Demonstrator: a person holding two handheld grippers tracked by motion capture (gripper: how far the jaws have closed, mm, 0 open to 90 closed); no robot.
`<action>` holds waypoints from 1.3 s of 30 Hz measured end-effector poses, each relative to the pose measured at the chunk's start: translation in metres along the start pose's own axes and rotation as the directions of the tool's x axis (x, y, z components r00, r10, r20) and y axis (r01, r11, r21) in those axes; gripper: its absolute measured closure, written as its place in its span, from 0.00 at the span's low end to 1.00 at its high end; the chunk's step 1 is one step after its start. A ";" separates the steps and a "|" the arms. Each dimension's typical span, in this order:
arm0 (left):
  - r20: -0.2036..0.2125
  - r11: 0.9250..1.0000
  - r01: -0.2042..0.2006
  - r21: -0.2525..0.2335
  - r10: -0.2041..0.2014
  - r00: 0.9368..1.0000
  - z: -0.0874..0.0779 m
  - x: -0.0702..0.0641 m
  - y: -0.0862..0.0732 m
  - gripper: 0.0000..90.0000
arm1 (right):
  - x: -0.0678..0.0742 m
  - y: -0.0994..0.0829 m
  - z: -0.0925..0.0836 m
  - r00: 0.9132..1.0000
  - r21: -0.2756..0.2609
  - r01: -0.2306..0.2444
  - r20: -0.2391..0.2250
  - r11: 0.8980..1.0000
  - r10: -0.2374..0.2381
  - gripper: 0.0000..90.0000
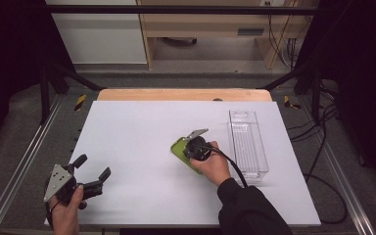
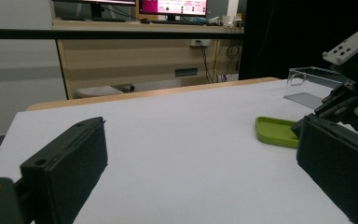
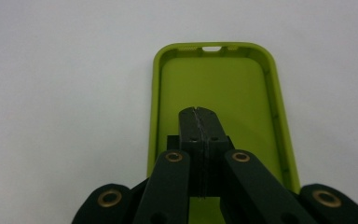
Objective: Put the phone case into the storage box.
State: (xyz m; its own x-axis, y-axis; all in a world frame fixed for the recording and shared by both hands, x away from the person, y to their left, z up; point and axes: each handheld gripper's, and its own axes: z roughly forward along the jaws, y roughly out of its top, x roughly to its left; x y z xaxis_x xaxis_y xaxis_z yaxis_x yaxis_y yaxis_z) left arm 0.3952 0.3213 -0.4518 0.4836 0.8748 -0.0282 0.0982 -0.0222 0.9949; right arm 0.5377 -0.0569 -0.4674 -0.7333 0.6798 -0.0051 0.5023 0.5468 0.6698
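Two grippers over white table (image 1: 142,147): left gripper (image 1: 92,171) near front-left corner, jaws spread wide, empty; right gripper (image 3: 199,116) pressed fully together above lime-green phone case (image 3: 214,79), lying open-side up mid-table; clear plastic bin (image 1: 247,142) just beyond, right.

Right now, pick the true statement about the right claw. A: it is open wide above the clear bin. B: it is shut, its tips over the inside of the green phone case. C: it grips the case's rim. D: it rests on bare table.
B: the right claw has its jaws pressed together over the hollow of the green phone case.
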 end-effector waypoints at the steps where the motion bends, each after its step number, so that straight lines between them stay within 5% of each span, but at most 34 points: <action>1: 0.000 1.000 0.000 0.000 0.000 1.000 0.000 0.000 0.000 0.01 | 0.001 0.000 0.001 1.000 -0.003 0.000 -0.007 1.000 0.000 1.00; 12: 0.002 1.000 -0.002 0.005 0.002 1.000 0.001 0.000 0.000 0.02 | 0.015 0.000 0.002 0.997 0.010 0.008 -0.079 1.000 -0.007 1.00; 20: 0.006 1.000 0.001 0.010 -0.001 1.000 0.002 -0.001 -0.001 0.02 | 0.043 0.001 0.001 0.990 0.015 0.038 -0.134 0.999 -0.036 1.00; 30: 0.007 1.000 0.003 0.013 -0.003 1.000 0.002 -0.001 -0.001 0.02 | 0.081 0.000 0.000 0.985 0.006 0.035 -0.172 0.999 -0.034 1.00; 39: 0.010 1.000 0.001 0.015 -0.001 1.000 0.002 -0.001 -0.001 0.02 | 0.090 0.003 -0.001 0.981 -0.022 0.065 -0.184 0.998 -0.068 0.96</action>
State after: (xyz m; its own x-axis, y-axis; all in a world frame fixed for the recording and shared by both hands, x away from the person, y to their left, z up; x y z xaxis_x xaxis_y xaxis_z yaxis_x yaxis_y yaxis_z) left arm 0.3969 0.3196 -0.4527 0.4917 0.8702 -0.0303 0.1115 -0.0284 0.9934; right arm 0.4728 0.0056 -0.4651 -0.8375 0.5396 0.0859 0.4432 0.5790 0.6843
